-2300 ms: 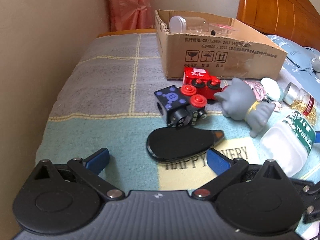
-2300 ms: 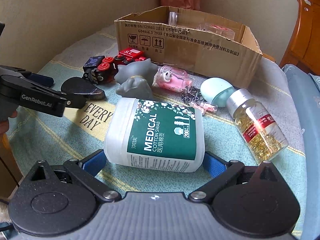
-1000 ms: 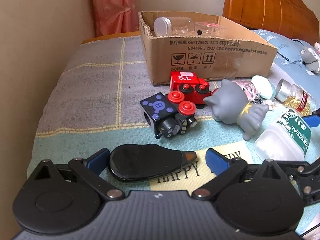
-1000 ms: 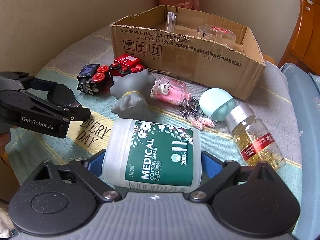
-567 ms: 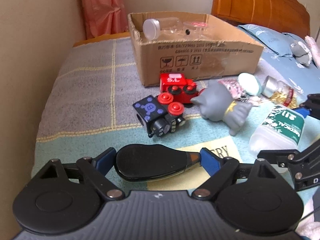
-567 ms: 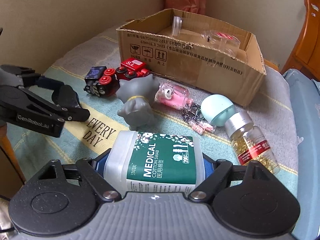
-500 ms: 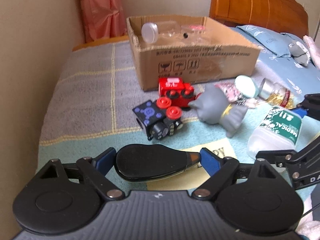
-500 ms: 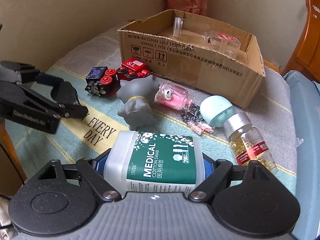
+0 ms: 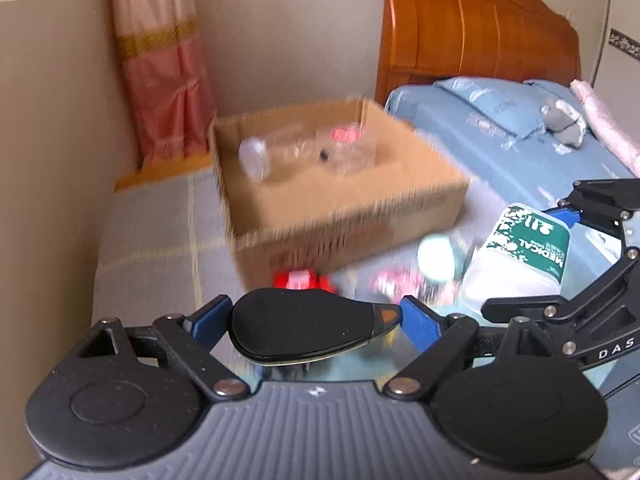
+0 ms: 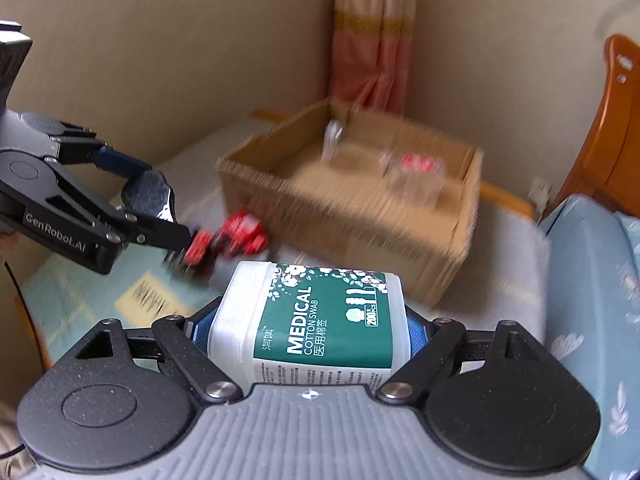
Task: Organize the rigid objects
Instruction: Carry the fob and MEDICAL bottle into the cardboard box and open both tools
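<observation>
My left gripper (image 9: 316, 320) is shut on a flat black teardrop-shaped object (image 9: 308, 330) and holds it lifted above the blanket; it also shows in the right wrist view (image 10: 146, 194). My right gripper (image 10: 308, 324) is shut on a white cotton swab jar with a green label (image 10: 316, 320), lifted; the jar also shows in the left wrist view (image 9: 520, 256). An open cardboard box (image 9: 348, 216) stands ahead of both, holding clear plastic containers (image 9: 316, 150). The box also shows in the right wrist view (image 10: 360, 208).
A red toy train (image 10: 228, 242) and other small blurred items (image 9: 420, 276) lie on the blanket before the box. A wall runs along the left, a curtain (image 9: 164, 80) behind. A wooden headboard (image 9: 472, 32) and blue bedding (image 9: 520, 140) lie to the right.
Both grippers have closed on their objects and lifted them off the blanket, moving toward the box. The scene is motion-blurred.
</observation>
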`<state>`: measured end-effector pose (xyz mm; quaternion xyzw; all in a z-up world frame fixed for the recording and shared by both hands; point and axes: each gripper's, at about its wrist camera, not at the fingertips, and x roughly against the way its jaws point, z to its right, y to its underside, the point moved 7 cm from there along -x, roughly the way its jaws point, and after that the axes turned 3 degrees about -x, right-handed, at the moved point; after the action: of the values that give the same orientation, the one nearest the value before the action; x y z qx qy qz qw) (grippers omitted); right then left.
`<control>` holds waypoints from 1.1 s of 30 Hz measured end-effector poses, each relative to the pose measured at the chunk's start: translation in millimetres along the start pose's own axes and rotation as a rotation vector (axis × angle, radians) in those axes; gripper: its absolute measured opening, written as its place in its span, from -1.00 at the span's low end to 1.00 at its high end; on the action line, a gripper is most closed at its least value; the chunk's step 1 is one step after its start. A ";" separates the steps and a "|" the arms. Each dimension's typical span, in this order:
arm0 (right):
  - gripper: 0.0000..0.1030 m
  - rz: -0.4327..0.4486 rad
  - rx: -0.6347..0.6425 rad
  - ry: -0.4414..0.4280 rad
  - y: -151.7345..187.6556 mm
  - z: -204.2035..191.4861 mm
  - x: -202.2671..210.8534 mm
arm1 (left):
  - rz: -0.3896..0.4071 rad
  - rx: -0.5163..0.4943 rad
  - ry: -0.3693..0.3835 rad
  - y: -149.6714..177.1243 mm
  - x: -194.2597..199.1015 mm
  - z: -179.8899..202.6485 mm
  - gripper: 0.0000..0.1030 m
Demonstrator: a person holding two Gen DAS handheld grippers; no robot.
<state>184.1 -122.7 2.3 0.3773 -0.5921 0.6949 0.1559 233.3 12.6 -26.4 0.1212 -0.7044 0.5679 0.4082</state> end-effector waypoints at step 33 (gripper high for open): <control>1.00 0.080 -0.081 0.118 -76.1 74.0 -44.4 | -0.037 -0.014 -0.131 -113.4 -113.8 -34.1 0.82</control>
<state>289.3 -163.0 25.5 0.3050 -0.6242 0.6970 0.1777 392.7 -27.0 -27.2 0.1681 -0.7311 0.5463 0.3725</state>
